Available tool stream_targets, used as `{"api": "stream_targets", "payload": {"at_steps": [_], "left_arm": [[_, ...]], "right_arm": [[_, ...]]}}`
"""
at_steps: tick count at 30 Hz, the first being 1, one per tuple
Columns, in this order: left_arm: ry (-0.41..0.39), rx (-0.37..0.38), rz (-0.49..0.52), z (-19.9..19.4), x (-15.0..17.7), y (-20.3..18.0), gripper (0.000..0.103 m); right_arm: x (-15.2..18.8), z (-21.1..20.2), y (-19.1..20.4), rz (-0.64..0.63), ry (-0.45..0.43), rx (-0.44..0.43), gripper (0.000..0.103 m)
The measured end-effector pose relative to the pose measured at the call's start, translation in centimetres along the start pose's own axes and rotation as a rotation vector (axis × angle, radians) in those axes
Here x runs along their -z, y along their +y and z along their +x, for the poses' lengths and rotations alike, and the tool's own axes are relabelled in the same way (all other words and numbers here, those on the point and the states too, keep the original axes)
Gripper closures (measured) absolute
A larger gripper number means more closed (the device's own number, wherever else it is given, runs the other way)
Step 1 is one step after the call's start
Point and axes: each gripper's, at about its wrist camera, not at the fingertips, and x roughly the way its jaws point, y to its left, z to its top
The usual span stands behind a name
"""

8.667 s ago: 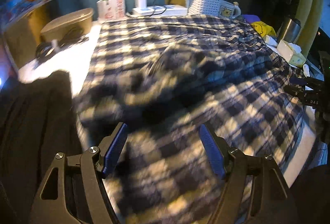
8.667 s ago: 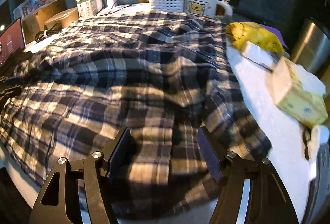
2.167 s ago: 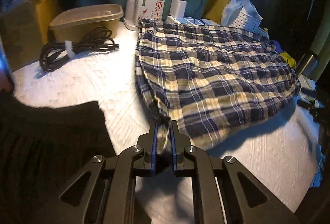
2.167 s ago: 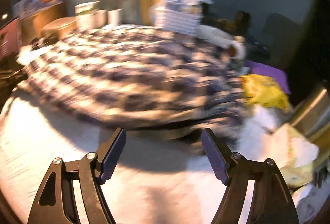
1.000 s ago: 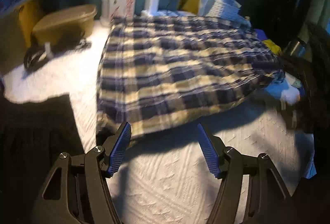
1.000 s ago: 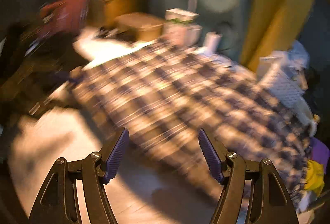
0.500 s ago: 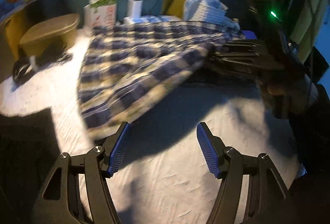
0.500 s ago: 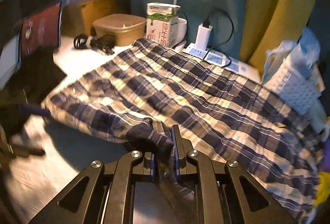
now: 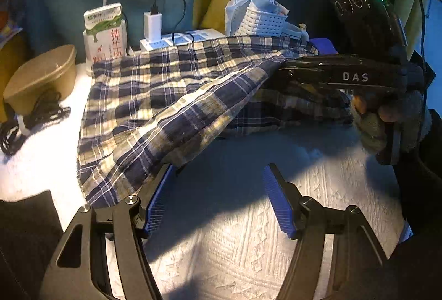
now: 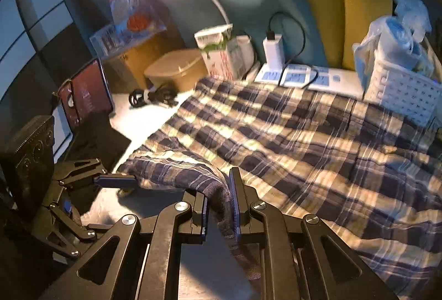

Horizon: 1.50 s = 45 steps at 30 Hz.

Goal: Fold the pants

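Two hand-held grippers were in play over the white textured surface (image 9: 248, 258). My right hand-held gripper (image 10: 219, 206) was clenched on a bunched edge of the plaid pants (image 10: 304, 139), fabric pinched between its blue pads and hanging down below them. In the left wrist view that same right hand-held gripper (image 9: 281, 70) had the edge lifted off the surface, cloth sloping from it down toward the near left corner, shadow underneath. My gloved right hand (image 9: 386, 120) gripped its handle.

My left hand-held gripper (image 9: 218, 197) was released, fingers spread wide with bare surface between them; its left finger sat right at the pants' near corner, contact unclear. Seen from the right wrist, the left hand-held gripper (image 10: 110, 181) was just beside that same corner.

Rest of the pants lay spread flat toward the back, reaching a milk carton (image 9: 106, 31), a white power strip (image 10: 306, 78) and a white basket (image 10: 400, 92). A tan lidded container (image 9: 41, 73) and coiled black cable (image 9: 36, 112) sat left of the pants, apart from them.
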Motion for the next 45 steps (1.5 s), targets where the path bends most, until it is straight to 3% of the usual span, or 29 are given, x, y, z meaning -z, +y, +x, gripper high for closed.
{"api": "stream_targets", "payload": {"at_steps": [2,7,13,17,22,30,33,39,40,41,42,43,45], "left_arm": [[0.004,-0.014,0.004,0.1,-0.3,0.2,0.037],[-0.011,-0.024,0.014,-0.5,-1.0,0.3,0.037],[0.006,-0.03,0.037,-0.1,-1.3,0.2,0.037],[0.019,-0.036,0.04,0.3,-1.0,0.2,0.037],[0.027,-0.015,0.052,-0.6,-0.2,0.1,0.037],[0.085,-0.066,0.041,-2.0,3.4,1.6,0.037],[0.085,-0.109,0.023,-2.4,4.1,2.8,0.037],[0.075,-0.203,0.028,-1.8,4.7,4.7,0.037],[0.081,-0.225,0.04,-1.5,4.8,4.9,0.037],[0.081,-0.243,0.051,-1.3,4.9,5.0,0.037],[0.077,-0.257,0.06,-1.0,4.9,5.1,0.037],[0.069,-0.263,0.064,-0.8,4.8,5.2,0.037],[0.06,-0.269,0.058,-0.3,4.5,5.2,0.037]], "right_arm": [[-0.2,0.2,-0.2,-0.003,0.002,0.016,0.089],[-1.0,-0.4,-0.2,0.033,-0.014,-0.068,0.089],[-1.4,-0.7,-0.5,0.046,-0.01,-0.062,0.089],[-0.8,-1.6,1.2,-0.031,-0.015,-0.077,0.089],[1.6,-1.4,4.1,-0.099,0.052,-0.157,0.089],[9.1,1.7,6.6,-0.171,0.265,-0.104,0.089],[10.1,1.2,6.9,-0.162,0.248,-0.08,0.089],[8.5,-1.5,8.1,-0.224,0.141,0.105,0.088],[8.3,-1.6,8.3,-0.239,0.127,0.133,0.084],[8.0,-1.6,8.6,-0.254,0.116,0.155,0.059],[7.9,-1.6,8.9,-0.269,0.106,0.179,0.013],[7.9,-1.4,9.0,-0.279,0.1,0.193,0.0],[8.1,-1.0,9.5,-0.319,0.095,0.197,0.0]]}}
